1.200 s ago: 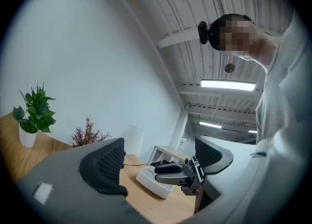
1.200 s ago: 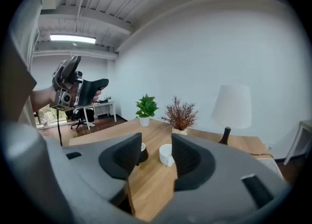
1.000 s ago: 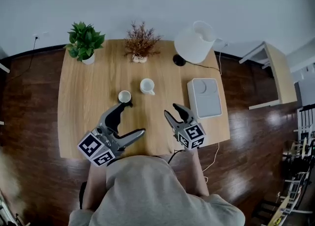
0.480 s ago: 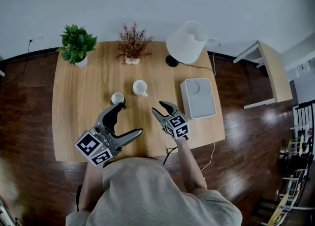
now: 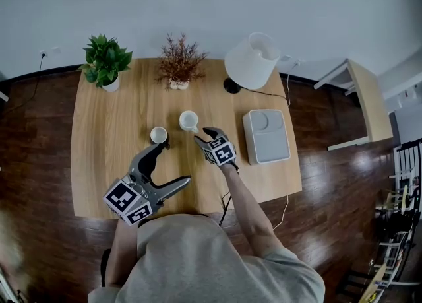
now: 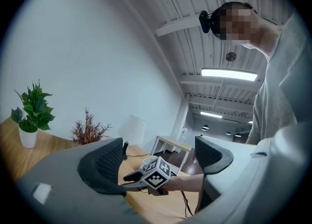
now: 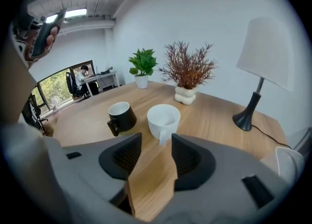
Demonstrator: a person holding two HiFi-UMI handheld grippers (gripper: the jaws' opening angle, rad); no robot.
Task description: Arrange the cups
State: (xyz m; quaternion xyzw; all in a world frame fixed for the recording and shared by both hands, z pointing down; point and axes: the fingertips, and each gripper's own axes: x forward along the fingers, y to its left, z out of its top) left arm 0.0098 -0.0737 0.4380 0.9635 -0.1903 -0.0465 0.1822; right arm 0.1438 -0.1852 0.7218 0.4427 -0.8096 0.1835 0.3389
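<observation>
Two cups: a white cup (image 5: 188, 121) and a black cup (image 5: 158, 135) stand upright near the middle of the bench (image 5: 105, 163), close together but not touching, the black one to the left and a little nearer the person.
White cup: empty inside in the right gripper view; its handle (image 7: 161, 139) points towards the right claw.
Black cup: white inside, with its handle turned towards the person.
Right claw (image 7: 157, 141): low over the bench just short of the white cup, jaws a narrow gap apart with bare wood showing between them. It has hold of nothing. The cup's handle sits just ahead of the gap, not pinched.
Left claw (image 5: 177, 161): jaws spread wide, with nothing between them. It is held above the near part of the bench and tilted upward, so its own view looks across at the right claw and up to the ceiling. Its upper jaw tip is close to the black cup in the head view.
Far edge: a green plant (image 5: 105, 61), a dried sprig (image 5: 179, 64) and a lamp (image 5: 254, 61) stand in a row, left to right.
Right side: a flat white box (image 5: 266, 136) lies well clear of the cups.
</observation>
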